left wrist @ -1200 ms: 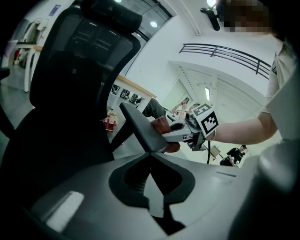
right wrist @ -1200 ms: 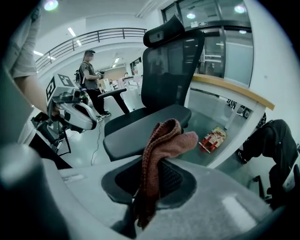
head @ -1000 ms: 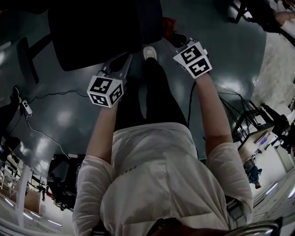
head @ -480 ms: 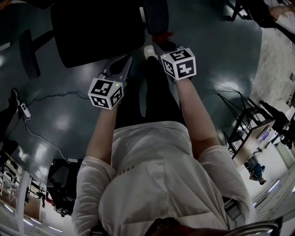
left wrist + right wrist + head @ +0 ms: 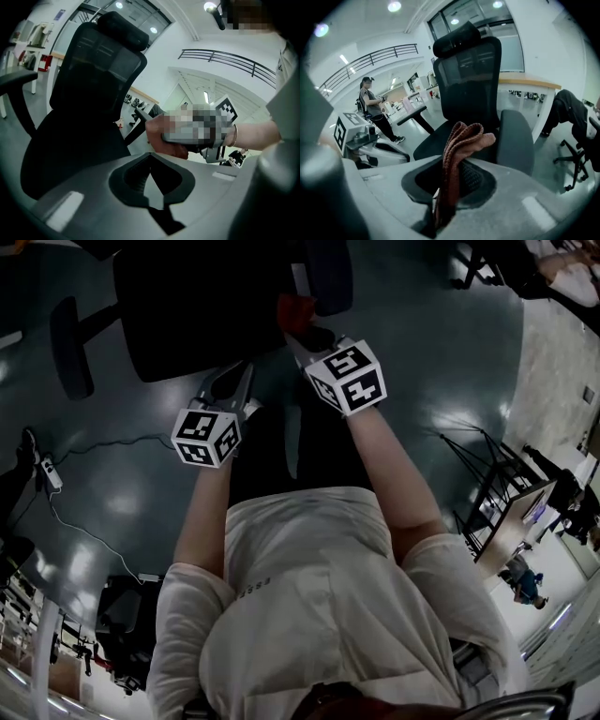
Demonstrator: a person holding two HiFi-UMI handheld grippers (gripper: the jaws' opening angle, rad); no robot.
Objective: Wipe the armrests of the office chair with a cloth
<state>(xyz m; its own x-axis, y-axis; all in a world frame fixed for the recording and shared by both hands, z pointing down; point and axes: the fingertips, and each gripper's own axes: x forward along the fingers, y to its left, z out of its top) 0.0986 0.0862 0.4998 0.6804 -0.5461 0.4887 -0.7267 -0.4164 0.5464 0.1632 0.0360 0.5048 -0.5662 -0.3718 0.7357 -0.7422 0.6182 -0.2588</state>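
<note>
In the head view the person stands just behind a black office chair (image 5: 202, 306) on a grey floor (image 5: 422, 334), and both arms reach down toward it. The right hand-held gripper (image 5: 300, 336) is clamped on a red cloth (image 5: 293, 311), which sits just short of the chair's right armrest (image 5: 326, 273). This looks like the approach for the first wipe. The left hand-held gripper (image 5: 240, 373) hangs lower and nearer the body, beside the seat edge and well apart from the left armrest (image 5: 70, 348), so it is probably being kept out of the way. The left gripper view shows its jaws together with nothing between them. It looks sideways across the chair's mesh backrest (image 5: 96, 70) and headrest (image 5: 123, 35) toward the other arm. The right gripper view shows the cloth pinched in several folds, with the free end bunched and standing up past the jaw tips, so there is a soft pad to press down. The grey armrest pad sits right behind and beside that bunch, but I cannot tell whether they touch. Holding the cloth doubled over should keep the hard jaws off the pad during the stroke.
</note>
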